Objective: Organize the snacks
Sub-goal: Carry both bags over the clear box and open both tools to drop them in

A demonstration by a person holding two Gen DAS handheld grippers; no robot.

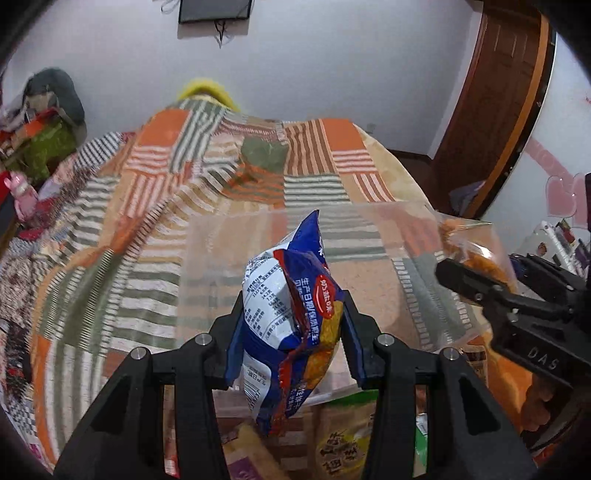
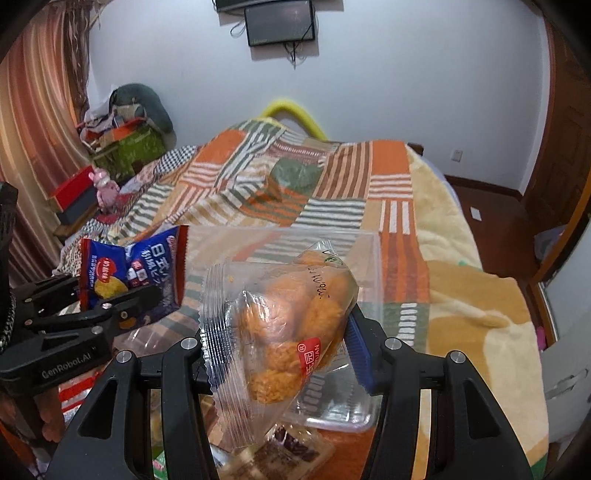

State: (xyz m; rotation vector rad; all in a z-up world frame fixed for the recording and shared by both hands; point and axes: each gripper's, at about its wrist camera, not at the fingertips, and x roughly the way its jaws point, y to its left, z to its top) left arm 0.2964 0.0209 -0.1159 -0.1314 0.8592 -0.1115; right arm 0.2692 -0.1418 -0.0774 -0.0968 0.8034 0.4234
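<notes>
Left gripper (image 1: 291,332) clamps a blue snack packet (image 1: 291,314) between both fingers, packet upright and crumpled, white nutrition label facing the camera, top corner sticking up above the fingertips. In the right wrist view the same left gripper (image 2: 110,295) comes in from the left edge with the blue packet (image 2: 129,269) in it, front side showing a yellow chip picture and white lettering.

Right gripper (image 2: 280,343) is closed on a clear bag (image 2: 280,325) of orange puffed snacks, red label low on the bag, crimped edge toward the left finger. Blue pad visible on the right finger (image 2: 360,350). From the left wrist view the right gripper (image 1: 480,284) enters at the right edge, bag of orange snacks (image 1: 469,251) at its tip.

Both packets are held up over a clear plastic bin (image 2: 373,280) that sits on the bed; bin's far rim (image 1: 258,214) runs behind the blue packet. Whether either packet touches the bin wall, cannot tell.

More snack packets (image 1: 343,443) lie just below the grippers, near the bin's front edge, partly hidden by the fingers. A brown-filled clear packet (image 2: 284,446) lies under the right gripper.

Bed is covered with an orange, green and white striped patchwork blanket (image 2: 332,177). Dark screen (image 2: 280,22) is mounted on the white wall behind. Brown wooden door (image 1: 495,92) at right.
</notes>
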